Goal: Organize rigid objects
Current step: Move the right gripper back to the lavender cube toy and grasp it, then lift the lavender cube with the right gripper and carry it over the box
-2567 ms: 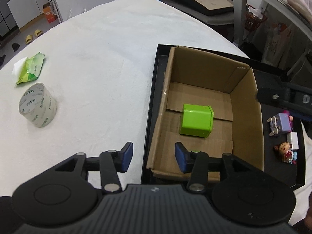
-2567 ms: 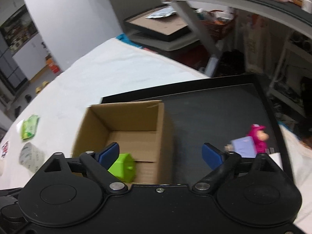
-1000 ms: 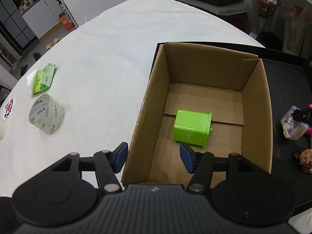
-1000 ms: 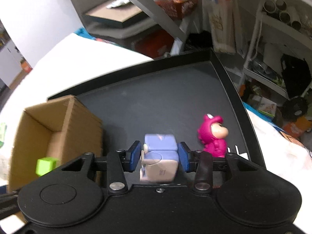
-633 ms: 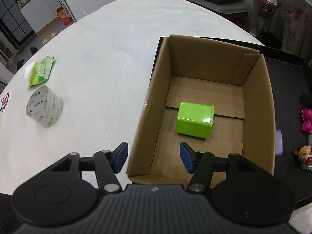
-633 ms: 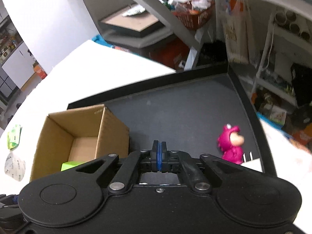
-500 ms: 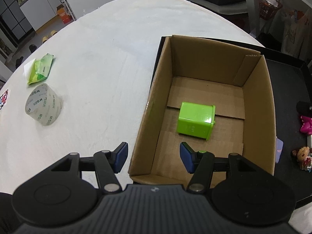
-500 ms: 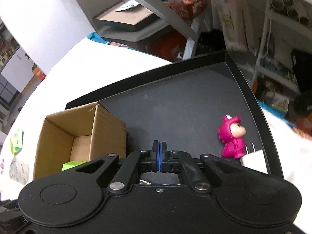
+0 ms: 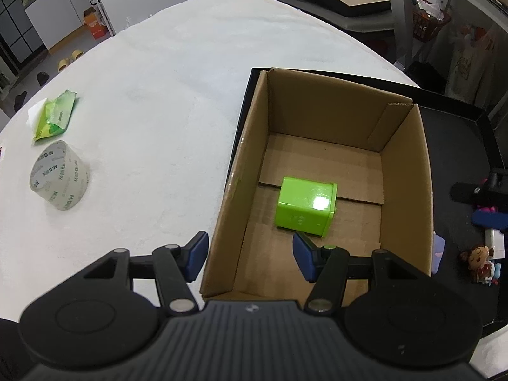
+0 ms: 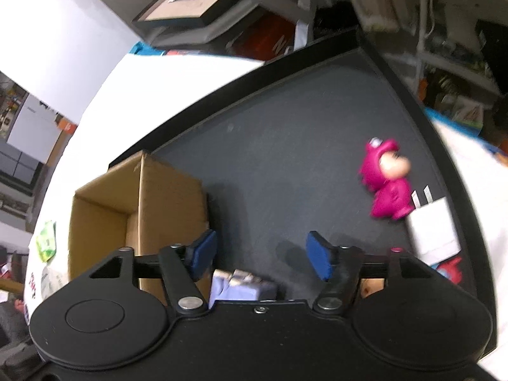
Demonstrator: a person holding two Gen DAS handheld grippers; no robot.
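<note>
An open cardboard box (image 9: 406, 171) stands on the black tray (image 9: 457, 133), and a green cube (image 9: 304, 206) lies on its floor. My left gripper (image 9: 250, 257) is open, its fingers either side of the box's near left wall. A lilac block toy (image 10: 241, 287) lies on the tray against the box's outer right wall (image 10: 171, 203), just under my open right gripper (image 10: 262, 255), which holds nothing. Farther right on the tray stand a pink figure (image 10: 385, 179) and a white plug charger (image 10: 433, 227). A small doll (image 9: 482, 262) lies near them.
On the white tablecloth (image 9: 165, 101) to the left lie a roll of clear tape (image 9: 60, 179) and a green packet (image 9: 55, 119). Shelving and stacked flat boxes (image 10: 190, 9) crowd the space beyond the table. The tray's raised rim (image 10: 422, 108) runs along its right side.
The right gripper held the lilac toy a second ago, then stood shut with nothing in it, and is now open. The toy lies beside the box. The left gripper barely moved.
</note>
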